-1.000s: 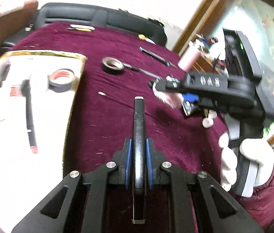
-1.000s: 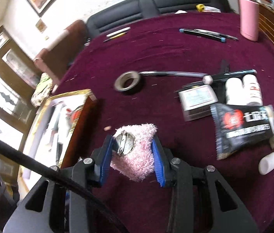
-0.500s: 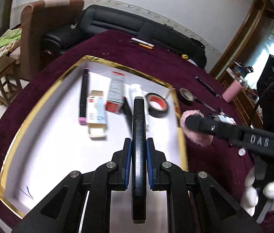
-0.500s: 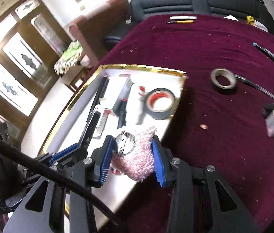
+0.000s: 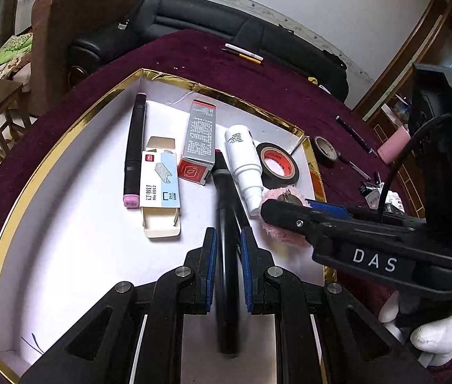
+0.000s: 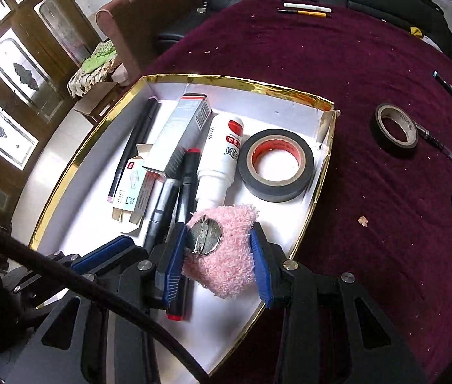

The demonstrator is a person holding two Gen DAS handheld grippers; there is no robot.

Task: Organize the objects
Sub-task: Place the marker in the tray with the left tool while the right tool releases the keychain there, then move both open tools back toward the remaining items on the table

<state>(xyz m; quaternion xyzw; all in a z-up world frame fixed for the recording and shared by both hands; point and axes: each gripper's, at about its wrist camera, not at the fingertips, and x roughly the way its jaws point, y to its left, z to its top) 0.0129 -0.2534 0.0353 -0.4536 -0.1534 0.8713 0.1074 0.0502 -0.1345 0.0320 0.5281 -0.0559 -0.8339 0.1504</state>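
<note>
Both grippers have swung from the maroon cloth (image 6: 369, 73) to over the gold-rimmed white tray (image 5: 66, 147) — left gripper (image 5: 228, 246) clenched on a black marker (image 5: 226, 211), right gripper (image 6: 219, 249) grasping a fluffy pink brooch (image 6: 226, 249) — both ready for setting down.

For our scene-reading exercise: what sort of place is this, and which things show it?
Probably a home living room: a black sofa and a brown armchair stand beside a table under a maroon cloth, where stationery goes into a gold-rimmed tray.
</note>
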